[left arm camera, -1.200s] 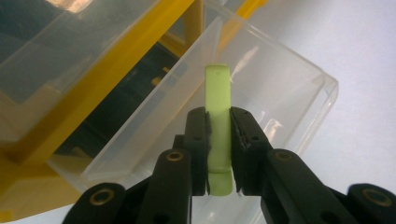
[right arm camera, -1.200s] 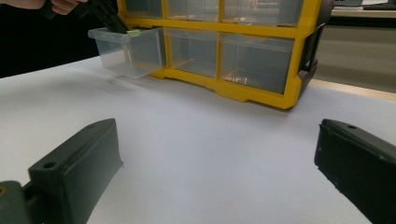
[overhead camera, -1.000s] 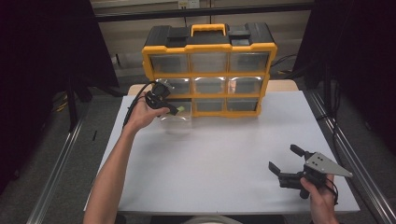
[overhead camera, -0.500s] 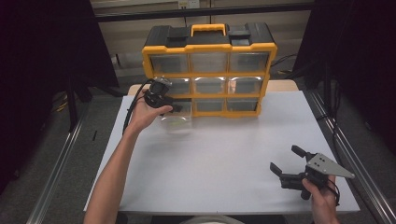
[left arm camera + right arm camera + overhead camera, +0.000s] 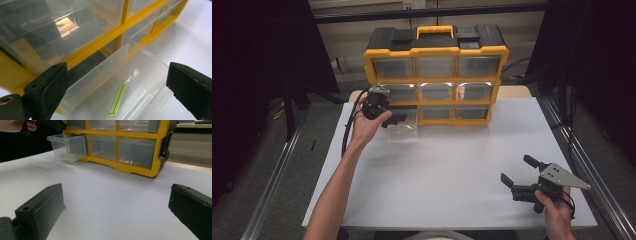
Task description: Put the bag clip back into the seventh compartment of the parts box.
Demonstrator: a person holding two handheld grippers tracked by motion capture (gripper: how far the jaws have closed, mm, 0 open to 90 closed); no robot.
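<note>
Left claw (image 5: 393,119), jaws spread wide, is being hovered over the pulled-out clear drawer (image 5: 130,82); green clip (image 5: 117,101) best approached centred, right claw (image 5: 518,175) idling open.

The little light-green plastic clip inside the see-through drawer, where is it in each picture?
High view: the light-green plastic clip lies in the pulled-out clear plastic drawer, just right of the left gripper.
Left gripper view: bottom middle, on the drawer's floor, between the open jaws.
Right gripper view: top left, a green smudge seen through the drawer's wall.
Shared landmark: the yellow plastic organiser cabinet behind the drawer.
</note>
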